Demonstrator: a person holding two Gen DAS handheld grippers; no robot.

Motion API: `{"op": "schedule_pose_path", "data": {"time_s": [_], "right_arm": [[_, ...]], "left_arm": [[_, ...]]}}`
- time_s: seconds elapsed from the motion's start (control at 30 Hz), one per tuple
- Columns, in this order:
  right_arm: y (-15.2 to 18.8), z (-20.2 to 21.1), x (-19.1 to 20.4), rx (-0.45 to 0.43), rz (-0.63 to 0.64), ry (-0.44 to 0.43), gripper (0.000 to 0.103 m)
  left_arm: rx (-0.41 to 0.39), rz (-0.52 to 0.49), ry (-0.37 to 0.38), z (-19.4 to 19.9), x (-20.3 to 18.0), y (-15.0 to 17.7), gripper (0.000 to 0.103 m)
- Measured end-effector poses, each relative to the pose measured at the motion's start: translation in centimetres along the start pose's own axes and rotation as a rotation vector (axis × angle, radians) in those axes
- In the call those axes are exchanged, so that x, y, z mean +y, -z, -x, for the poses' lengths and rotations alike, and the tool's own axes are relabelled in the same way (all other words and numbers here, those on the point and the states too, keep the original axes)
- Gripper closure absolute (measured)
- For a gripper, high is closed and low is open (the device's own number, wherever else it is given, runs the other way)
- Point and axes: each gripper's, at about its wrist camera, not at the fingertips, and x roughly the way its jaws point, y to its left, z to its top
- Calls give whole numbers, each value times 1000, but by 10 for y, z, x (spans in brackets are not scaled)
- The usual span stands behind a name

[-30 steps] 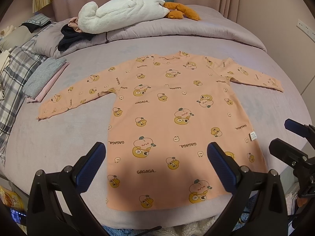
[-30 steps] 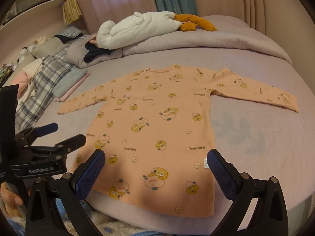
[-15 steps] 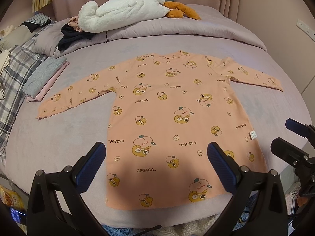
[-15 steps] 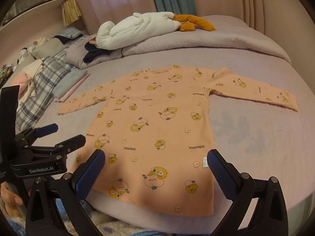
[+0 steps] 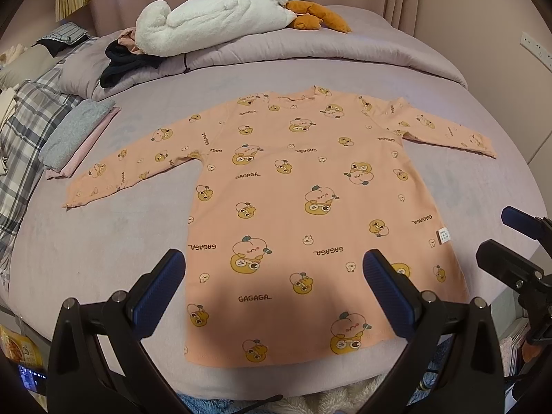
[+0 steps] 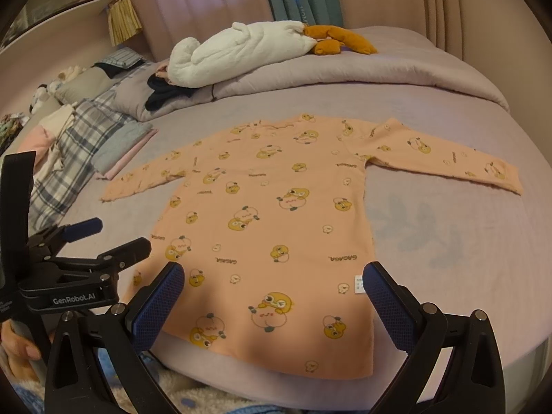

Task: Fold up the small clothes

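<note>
A small peach long-sleeved shirt [image 5: 296,207] [image 6: 276,214] with cartoon prints lies flat on the purple bed, both sleeves spread out, its hem at the near edge. My left gripper [image 5: 274,272] hovers open above the hem with nothing between its blue-padded fingers. My right gripper [image 6: 272,283] is open too, above the hem's right part. Each gripper shows in the other's view: the right gripper [image 5: 510,241] at the right edge, the left gripper [image 6: 103,238] at the left, a hand [image 6: 17,345] below it.
A white plush toy [image 5: 214,13] and an orange one [image 5: 317,17] rest on the rolled duvet [image 5: 310,51] at the back. Folded grey and pink clothes [image 5: 76,134] and a plaid blanket [image 5: 24,131] lie left of the shirt. A wall stands to the right.
Both views have shifted very slightly; the shirt lies as before and both grippers stay open.
</note>
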Motion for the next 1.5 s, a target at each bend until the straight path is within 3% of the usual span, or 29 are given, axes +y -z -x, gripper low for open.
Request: {"op": "schedule_pose_path", "data": {"time_s": [1.2,1.5], "right_arm": [[0,-3,-1,8,-11,-3,1],[4,-9,-16,9,-72,-26,1]], "left_arm": [[20,4,3,-7,-3,-1,0],[52,54,62,-20,1,-1,0]]}}
